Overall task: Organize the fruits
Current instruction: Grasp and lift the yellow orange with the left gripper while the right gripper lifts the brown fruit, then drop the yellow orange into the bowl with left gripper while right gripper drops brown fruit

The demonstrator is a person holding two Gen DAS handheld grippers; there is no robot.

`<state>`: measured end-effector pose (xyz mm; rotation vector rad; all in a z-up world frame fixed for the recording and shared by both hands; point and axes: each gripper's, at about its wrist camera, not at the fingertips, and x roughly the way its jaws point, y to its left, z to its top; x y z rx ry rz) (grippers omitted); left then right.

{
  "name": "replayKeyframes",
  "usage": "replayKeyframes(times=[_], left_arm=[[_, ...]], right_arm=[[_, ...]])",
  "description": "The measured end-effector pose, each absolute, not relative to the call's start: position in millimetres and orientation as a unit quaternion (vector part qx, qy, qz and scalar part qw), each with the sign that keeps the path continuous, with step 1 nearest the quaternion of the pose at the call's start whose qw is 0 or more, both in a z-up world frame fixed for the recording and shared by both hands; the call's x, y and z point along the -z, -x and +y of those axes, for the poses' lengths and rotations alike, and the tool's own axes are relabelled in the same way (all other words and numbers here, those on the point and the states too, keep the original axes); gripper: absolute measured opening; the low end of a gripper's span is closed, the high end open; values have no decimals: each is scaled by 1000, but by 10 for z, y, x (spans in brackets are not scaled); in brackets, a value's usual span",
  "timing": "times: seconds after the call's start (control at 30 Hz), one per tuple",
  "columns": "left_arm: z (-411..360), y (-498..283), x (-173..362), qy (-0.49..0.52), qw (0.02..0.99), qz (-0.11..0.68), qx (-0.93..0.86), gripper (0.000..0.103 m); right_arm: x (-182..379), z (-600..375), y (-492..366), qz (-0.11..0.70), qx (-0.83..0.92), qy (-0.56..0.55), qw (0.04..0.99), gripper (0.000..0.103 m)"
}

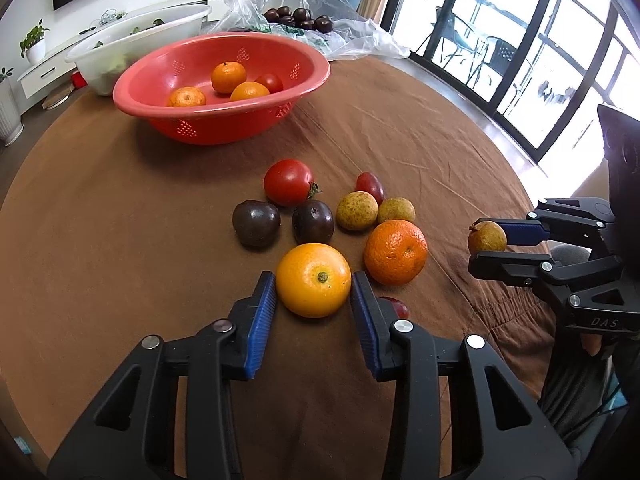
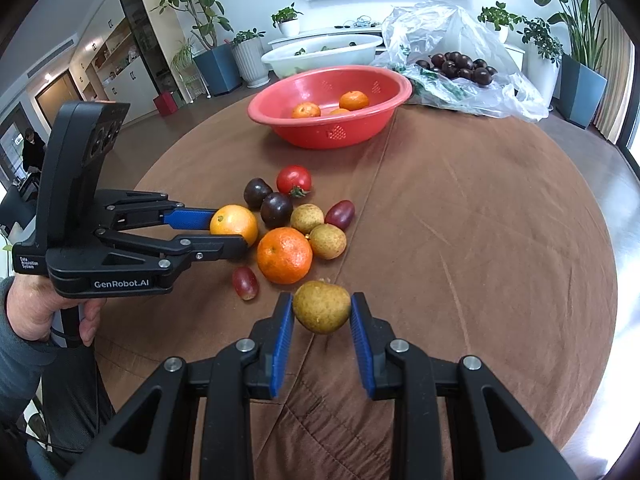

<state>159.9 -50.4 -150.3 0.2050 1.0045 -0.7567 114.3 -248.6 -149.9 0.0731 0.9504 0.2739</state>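
Observation:
A yellow orange (image 1: 314,280) lies on the brown tablecloth, and my left gripper (image 1: 312,278) has its blue pads against both sides of it; the right wrist view shows that gripper (image 2: 232,232) on the same orange (image 2: 234,224). My right gripper (image 2: 322,298) is shut on a small speckled yellow-brown fruit (image 2: 322,308), held just above the cloth. A red basin (image 1: 224,124) at the back holds three mandarins and a tomato. Loose fruit lies between: a big mandarin (image 1: 396,252), a tomato (image 1: 288,182), two dark plums (image 1: 256,224), two more speckled fruits (image 1: 357,211) and red grapes (image 1: 371,186).
A white basin (image 1: 140,36) stands behind the red one. A clear plastic bag (image 1: 360,36) with several dark plums lies at the back right. The round table's edge runs close on the right, by tall windows. A person's hand (image 2: 36,312) grips the left tool.

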Motion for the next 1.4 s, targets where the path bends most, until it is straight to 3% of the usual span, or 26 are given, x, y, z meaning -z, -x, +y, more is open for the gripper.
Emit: replayKeyframes(times=[0.73,1.17,1.4], left_arm=[[-77,-1603,940,-43,845,416,332,36],[-29,-2180,361,-39,875,370,311,36],[-227,-2472,349,-53,872,374,311,36]], right_arm=[[1308,-2685,-1219,438,-111,-63,890,31],[520,-2778,-1741,368,-108,-52,922,31],[291,-2694,-2329,353,-128,-65,925,31]])
